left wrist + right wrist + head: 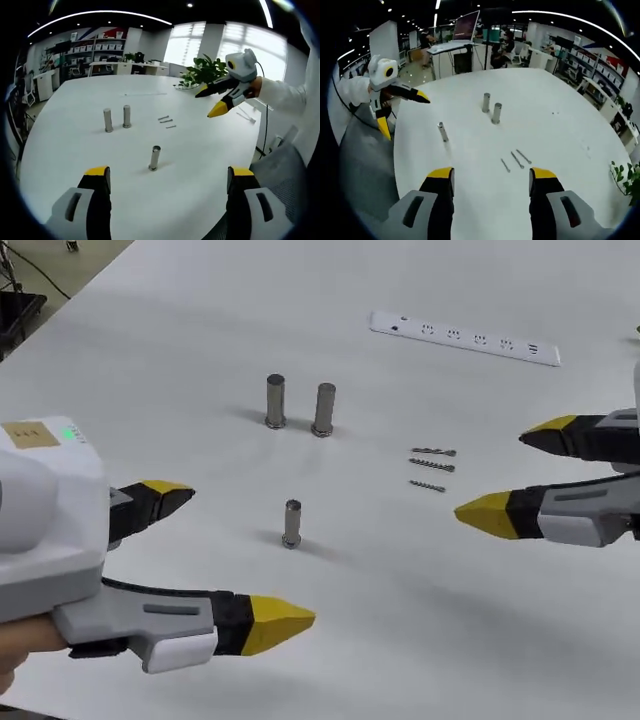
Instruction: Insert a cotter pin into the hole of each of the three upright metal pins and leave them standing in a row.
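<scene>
Three upright metal pins stand on the white table [150,360]: two side by side at the back [276,400] [324,408] and one alone nearer me [292,523]. Three small cotter pins [431,467] lie loose to their right. My left gripper [240,555] hovers open, empty, left of the near pin. My right gripper [495,475] hovers open, empty, right of the cotter pins. In the left gripper view the near pin [155,157] stands ahead between the open jaws. In the right gripper view the cotter pins [515,160] lie just ahead of the open jaws.
A white power strip [465,338] lies at the back right of the table. The table's left edge [60,310] runs diagonally at the upper left. Office desks and shelves [100,55] stand beyond the table, with a potted plant [202,72].
</scene>
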Demonstrator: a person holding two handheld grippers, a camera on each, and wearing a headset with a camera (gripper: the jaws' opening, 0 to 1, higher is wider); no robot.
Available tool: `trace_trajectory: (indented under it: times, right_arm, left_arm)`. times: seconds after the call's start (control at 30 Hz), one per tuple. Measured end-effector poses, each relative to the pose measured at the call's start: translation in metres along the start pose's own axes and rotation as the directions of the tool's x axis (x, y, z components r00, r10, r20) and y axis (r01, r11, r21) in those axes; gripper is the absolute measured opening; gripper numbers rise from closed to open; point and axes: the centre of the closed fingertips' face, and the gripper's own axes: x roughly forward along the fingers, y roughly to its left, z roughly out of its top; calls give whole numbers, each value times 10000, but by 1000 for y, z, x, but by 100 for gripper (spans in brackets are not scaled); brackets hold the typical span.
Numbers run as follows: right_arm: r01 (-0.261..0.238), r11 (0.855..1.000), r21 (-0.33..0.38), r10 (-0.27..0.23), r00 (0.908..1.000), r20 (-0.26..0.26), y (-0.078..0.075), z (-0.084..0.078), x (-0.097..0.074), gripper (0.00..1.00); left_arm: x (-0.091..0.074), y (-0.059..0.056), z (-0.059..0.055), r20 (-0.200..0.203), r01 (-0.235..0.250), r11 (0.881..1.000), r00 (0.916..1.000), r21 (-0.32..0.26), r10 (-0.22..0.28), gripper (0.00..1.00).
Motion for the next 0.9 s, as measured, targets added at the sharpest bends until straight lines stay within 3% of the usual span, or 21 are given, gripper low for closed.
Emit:
trace_trajectory:
  times: [0.07,0.23,0.33,0.43,0.5,0.7,0.8,0.9]
  right_arm:
    - [-102,9999,-109,101,9999,-95,-3,1,4,50]
    - [-459,9978,-469,442,9983,-369,-15,2,15,48]
    - [-766,9928,-925,681,9934,-917,-22,-5,26,45]
    - [-1043,9869,-1229,890,9883,-1241,-27,-9,37,42]
    - [-1083,9769,-1843,792,9842,-1585,-33,-12,43,40]
    - [-1526,9695,-1919,1187,9769,-1775,-29,-16,54,30]
    - [-2043,9585,-1987,1618,9641,-2104,-24,-26,62,23]
    - [-2145,9564,-1982,1683,9594,-2262,-23,-33,69,18]
  left_arm:
    - [-2,1,3,123,10,9998,9999,-195,-8,95]
    - [-7,2,10,424,-1,9991,9991,-412,18,94]
    - [-8,3,10,460,-69,9995,9989,-311,84,94]
    - [-6,6,5,392,-148,9985,9991,-525,169,93]
    - [-6,6,1,278,-220,9986,9993,-486,234,93]
    - [-5,4,-6,202,-201,9982,9996,-573,213,93]
    - [-5,4,-9,64,-202,9987,9998,-458,205,92]
    - [-4,2,-7,184,-182,9984,9996,-543,193,92]
